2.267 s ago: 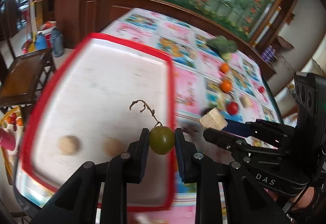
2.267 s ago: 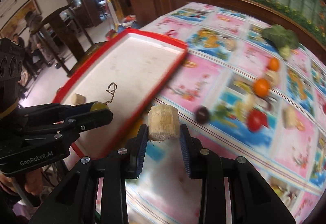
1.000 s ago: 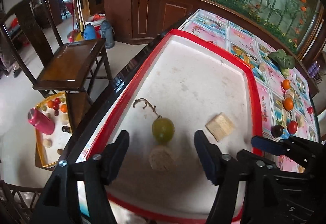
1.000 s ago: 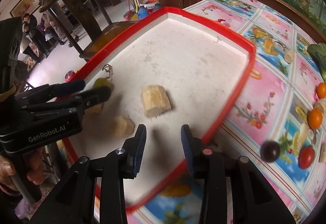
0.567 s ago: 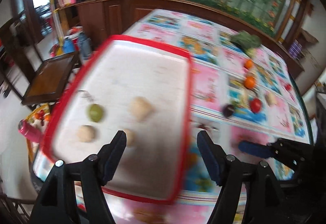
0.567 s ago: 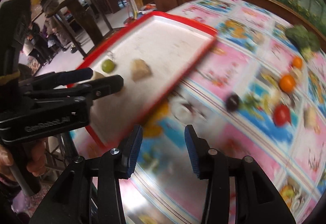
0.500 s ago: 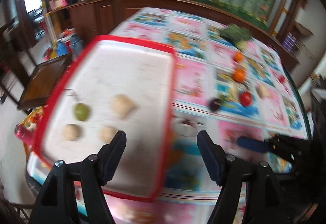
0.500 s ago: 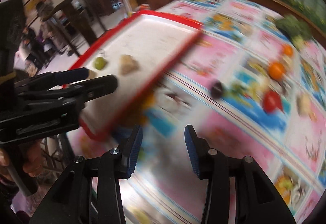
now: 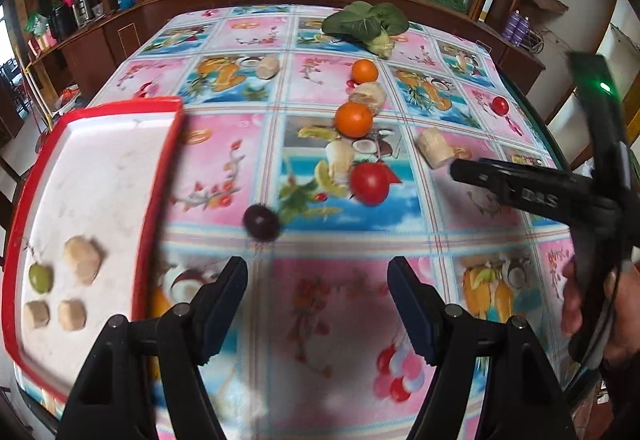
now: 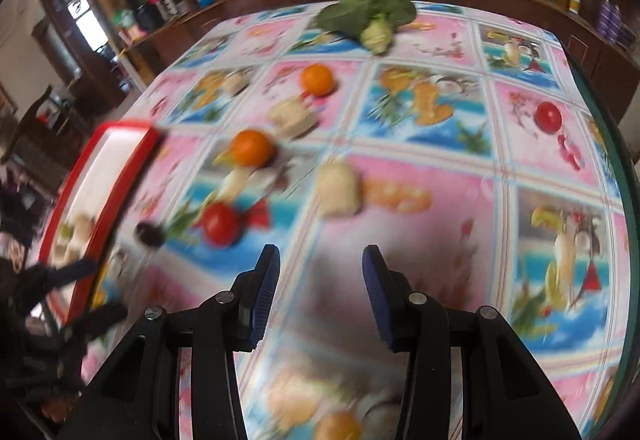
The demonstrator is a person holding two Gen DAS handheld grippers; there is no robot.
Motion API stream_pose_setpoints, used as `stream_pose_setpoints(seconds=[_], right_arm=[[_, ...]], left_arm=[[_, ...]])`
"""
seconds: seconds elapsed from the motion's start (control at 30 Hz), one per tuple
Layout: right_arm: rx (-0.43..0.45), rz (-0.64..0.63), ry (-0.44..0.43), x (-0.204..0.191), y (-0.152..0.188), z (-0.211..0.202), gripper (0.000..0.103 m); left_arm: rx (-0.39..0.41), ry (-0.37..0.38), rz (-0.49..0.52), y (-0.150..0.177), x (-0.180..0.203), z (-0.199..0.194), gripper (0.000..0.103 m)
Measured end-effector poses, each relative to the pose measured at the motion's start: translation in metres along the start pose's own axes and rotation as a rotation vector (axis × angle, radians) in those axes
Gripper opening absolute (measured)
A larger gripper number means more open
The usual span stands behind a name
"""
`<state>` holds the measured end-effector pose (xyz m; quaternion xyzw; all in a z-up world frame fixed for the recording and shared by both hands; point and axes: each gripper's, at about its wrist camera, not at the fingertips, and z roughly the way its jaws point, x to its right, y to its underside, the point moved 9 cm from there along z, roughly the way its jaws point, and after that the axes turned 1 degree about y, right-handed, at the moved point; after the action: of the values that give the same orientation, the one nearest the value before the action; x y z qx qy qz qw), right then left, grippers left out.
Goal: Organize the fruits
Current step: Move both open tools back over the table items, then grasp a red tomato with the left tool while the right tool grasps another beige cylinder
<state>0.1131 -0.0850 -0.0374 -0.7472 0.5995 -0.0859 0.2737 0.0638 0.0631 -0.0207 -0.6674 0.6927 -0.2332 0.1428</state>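
Two grippers hang over a table (image 9: 224, 176) covered in a pink and blue fruit-print cloth. At its left edge sits the red-rimmed tray (image 9: 160, 168), white inside, holding a green grape (image 9: 40, 277) with its stem and three pale beige chunks (image 9: 82, 260), all grouped near the tray's near-left corner.

Farther back, near the table's far edge, lies a leafy green vegetable (image 9: 364, 25). Scattered on the cloth between it and the grippers are two oranges (image 9: 353, 119), one behind the other, a red tomato (image 9: 370, 184), and a dark plum (image 9: 261, 222) lying close to the tray's right rim. More pale chunks (image 9: 434, 148) lie among them, one between the oranges, one to the right of the tomato, one further left near the back. A small red cherry tomato (image 9: 500, 105) sits alone toward the right side.

The left gripper (image 9: 316, 280) has its jaws wide apart with nothing between them, only bare cloth below; the plum lies just ahead of its left finger. The right gripper (image 10: 320, 272) has just been opening and its jaws stand moderately apart, also empty, above the cloth short of the nearest pale chunk. In the left wrist view the right gripper reaches in from the right, held by a hand (image 9: 592, 304). The right wrist view is motion-blurred.
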Motion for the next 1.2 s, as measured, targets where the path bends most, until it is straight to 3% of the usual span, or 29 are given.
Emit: stream_pose_setpoints(seconds=[0.27,0.33,0.53,0.6,0.63,0.73,0.9,1.2], right_arm=[[-0.036,-0.069,0.063,0.002,-0.020,0.047,0.042],[-0.014,-0.098,0.073,0.001,-0.021,0.046,0.029],[-0.002,-0.080,0.073,0.015,-0.017,0.041,0.028],[-0.003,-0.057,0.056,0.021,-0.014,0.037,0.028],[-0.001,-0.050,0.049,0.023,-0.013,0.035,0.028],[0.006,-0.026,0.034,0.029,-0.008,0.026,0.028],[0.026,0.004,0.034,0.036,-0.001,0.012,0.028],[0.030,0.001,0.046,0.026,0.023,-0.010,0.028]], left_arm=[[-0.028,0.007,0.020,-0.024,0.022,0.032,0.075],[-0.042,0.015,0.017,-0.028,0.028,0.041,0.075],[-0.047,0.020,0.028,-0.040,0.042,0.063,0.075],[-0.059,0.026,0.021,-0.040,0.043,0.072,0.068],[-0.065,0.036,0.013,-0.039,0.043,0.076,0.050],[-0.026,0.035,0.013,-0.041,0.040,0.076,0.034],[-0.029,0.118,-0.041,-0.036,0.033,0.070,0.033],[-0.032,0.197,-0.011,0.000,0.040,0.028,0.033]])
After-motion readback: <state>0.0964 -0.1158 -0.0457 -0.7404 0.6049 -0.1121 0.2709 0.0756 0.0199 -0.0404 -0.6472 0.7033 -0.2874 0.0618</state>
